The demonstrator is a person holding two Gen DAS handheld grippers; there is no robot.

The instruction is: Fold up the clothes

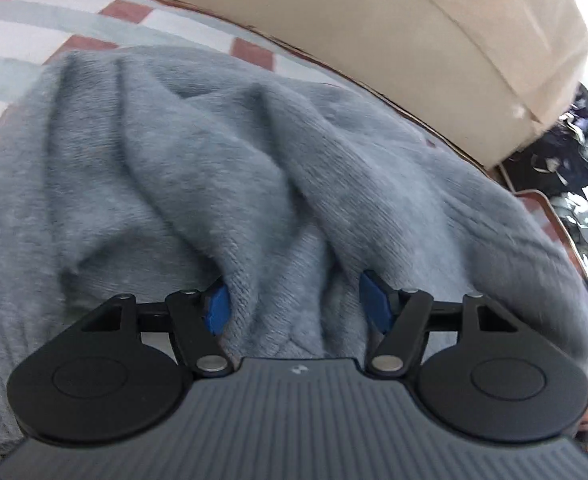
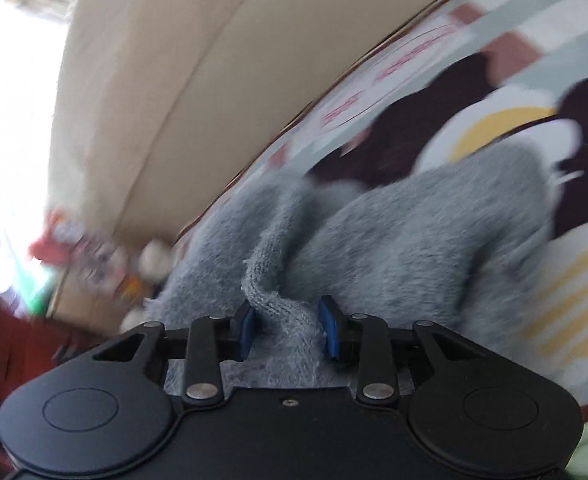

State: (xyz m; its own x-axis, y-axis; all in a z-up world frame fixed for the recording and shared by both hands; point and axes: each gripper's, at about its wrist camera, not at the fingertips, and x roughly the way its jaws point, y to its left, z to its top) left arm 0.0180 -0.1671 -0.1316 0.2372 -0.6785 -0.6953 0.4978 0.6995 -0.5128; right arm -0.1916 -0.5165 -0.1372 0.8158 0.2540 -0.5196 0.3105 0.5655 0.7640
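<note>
Surface under inspection: a bed covered by a checked sheet in white, pale grey-green and brick-red squares (image 1: 34, 36), bordered at the far side by a beige padded headboard (image 1: 434, 40); the right wrist view is motion-blurred, with bright window glare at its left edge. A fluffy grey-blue knitted sweater (image 1: 174, 160) lies crumpled on the sheet, its folds running toward both cameras; in the right wrist view its far end rests against a dark brown fabric with white-and-yellow shapes (image 2: 494, 128). Left tongs (image 1: 296, 308): blue-padded fingers (image 1: 217, 312) set apart, a ridge of the sweater bunched between them; the fabric touches the left pad, while contact at the right pad cannot be confirmed; state read as released, straddling the knit. Right tongs (image 2: 288, 328): fingers (image 2: 329, 332) closer together, clenched on a ribbed edge of the same sweater, which rises in a twisted fold just ahead of the pads. Dark patterned clutter (image 1: 566, 168) sits beyond the bed's corner, indistinct.
</note>
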